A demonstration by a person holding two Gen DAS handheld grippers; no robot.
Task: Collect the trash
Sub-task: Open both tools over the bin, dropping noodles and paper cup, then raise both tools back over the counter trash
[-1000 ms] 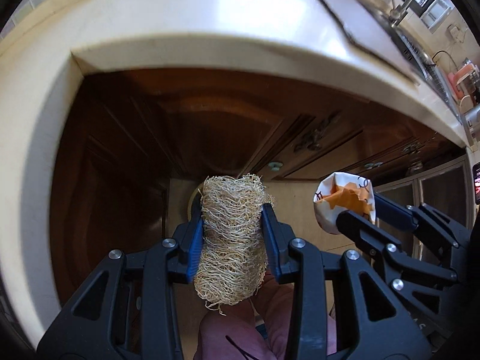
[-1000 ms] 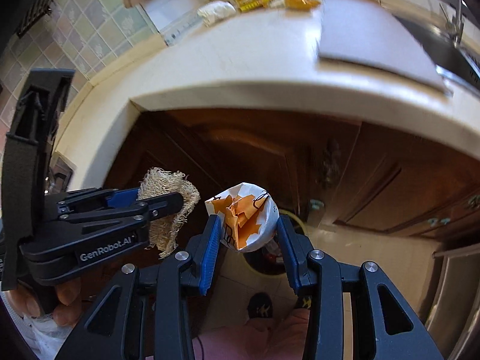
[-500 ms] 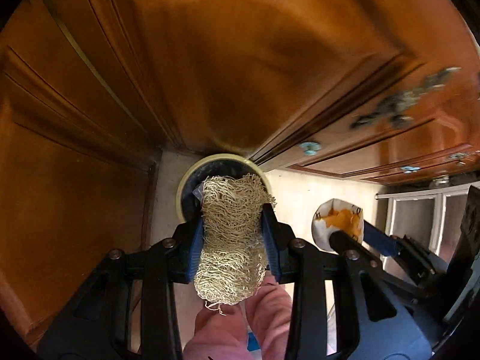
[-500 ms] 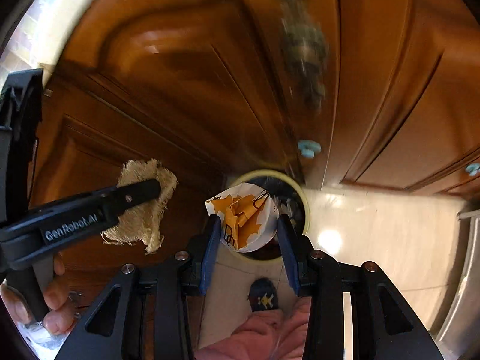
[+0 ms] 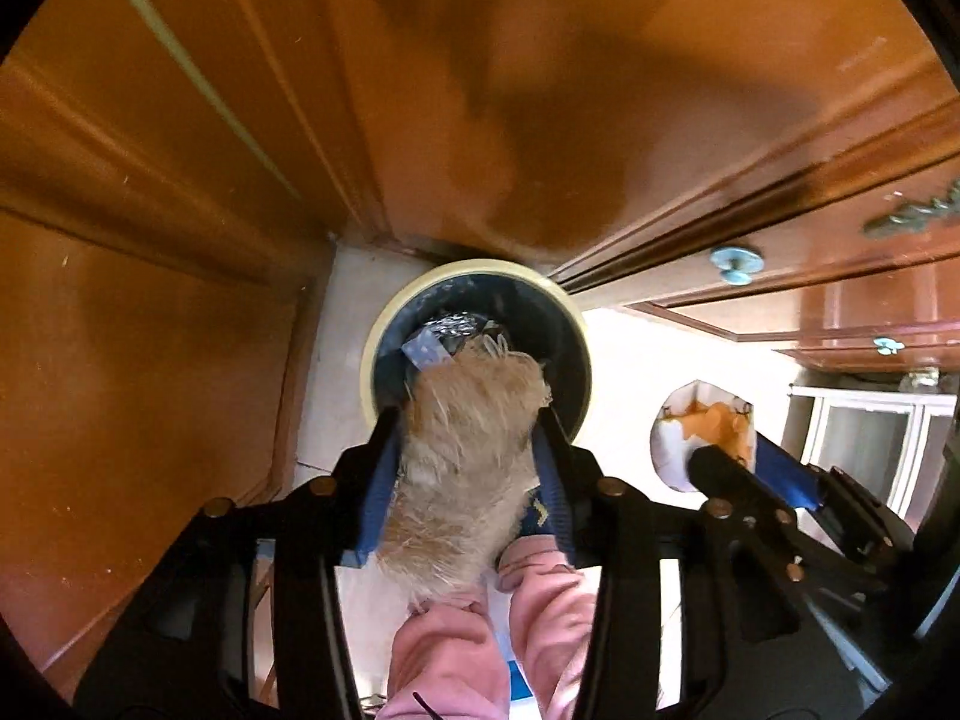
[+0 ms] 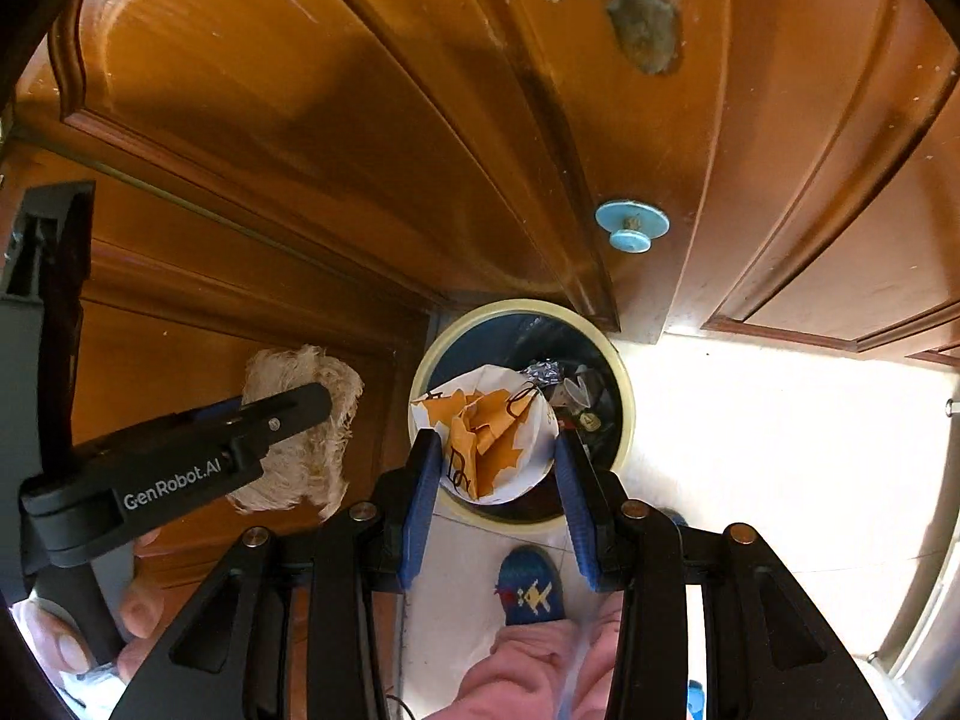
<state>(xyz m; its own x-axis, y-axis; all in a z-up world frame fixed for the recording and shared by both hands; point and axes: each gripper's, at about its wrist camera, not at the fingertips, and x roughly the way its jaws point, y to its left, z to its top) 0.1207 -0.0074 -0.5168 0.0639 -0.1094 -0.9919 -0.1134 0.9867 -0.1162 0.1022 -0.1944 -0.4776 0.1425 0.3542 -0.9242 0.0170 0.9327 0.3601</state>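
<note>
We are low now, both grippers tipped down toward the floor in front of the wooden cabinet doors (image 6: 336, 120).

What has just changed: the loofah scrubber (image 5: 468, 468) shows motion-blurred between the jaws of the left gripper (image 5: 468, 450), where half a second ago it was sharp. The left jaws look a touch wider than before, and the scrubber's far end now overlaps the mouth of the trash bin (image 5: 384, 336). We judge the release is starting, or the scrubber is slipping; we cannot tell whether the pads still press on it.

The right gripper (image 6: 492, 450) has its jaws pinched on the crumpled paper wrapper (image 6: 486, 432), white with orange print, held over the bin's rim in the right wrist view. In that view the bin (image 6: 624, 396) already holds foil and other scraps.

Meaning for the task: both pieces of trash are lined up above the bin; the drop is the step at hand, left first by our reading.

Against one second ago: the tabletop edge and sink have gone out of view, and the bin has grown from a sliver behind the scrubber to a full ring. Against half a second ago: bin larger and nearer, wrapper now over its opening rather than short of it.

Risk: the scrubber is light and may catch the rim.
</note>
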